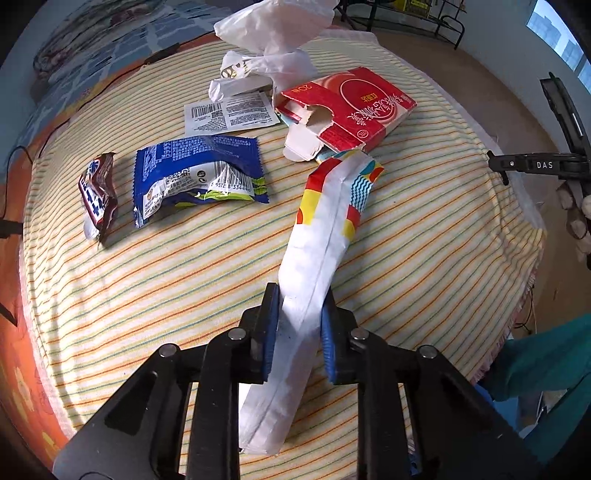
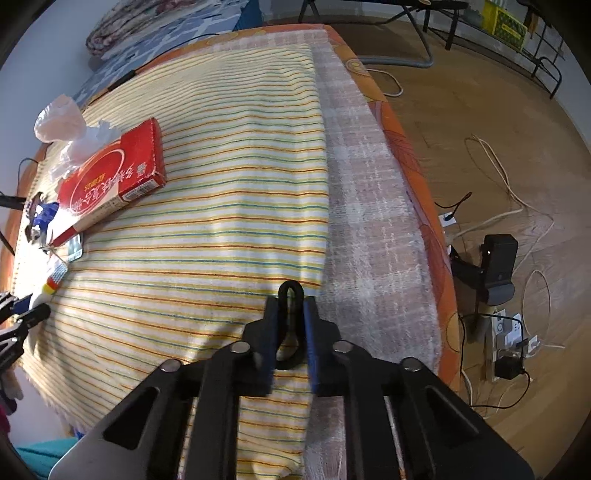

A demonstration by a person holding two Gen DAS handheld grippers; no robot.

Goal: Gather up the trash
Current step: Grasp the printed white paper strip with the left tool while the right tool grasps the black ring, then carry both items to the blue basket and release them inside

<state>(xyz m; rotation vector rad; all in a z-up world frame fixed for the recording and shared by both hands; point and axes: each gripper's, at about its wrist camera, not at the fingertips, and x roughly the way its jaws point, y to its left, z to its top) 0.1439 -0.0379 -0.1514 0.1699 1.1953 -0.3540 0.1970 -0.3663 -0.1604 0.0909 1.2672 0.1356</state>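
My left gripper (image 1: 298, 295) is shut on a long white wrapper with coloured patches (image 1: 325, 229), held above the striped cloth (image 1: 166, 280). Beyond it lie a torn red box (image 1: 354, 110), a blue snack wrapper (image 1: 199, 173), a small brown-red wrapper (image 1: 98, 195), a white printed sachet (image 1: 229, 114) and crumpled white plastic (image 1: 273, 33). My right gripper (image 2: 291, 301) is shut on a black looped handle (image 2: 290, 328), over the cloth's right part (image 2: 229, 192). The red box (image 2: 110, 177) lies far left in the right wrist view. The right gripper shows at the left view's right edge (image 1: 532, 164).
The cloth covers an orange-edged bed (image 2: 417, 155). Wooden floor to the right holds cables (image 2: 506, 177), a black device (image 2: 498, 269) and a power strip (image 2: 509, 332). Metal chair frames (image 2: 417, 48) stand at the back. Teal fabric (image 1: 546, 358) lies off the bed's right edge.
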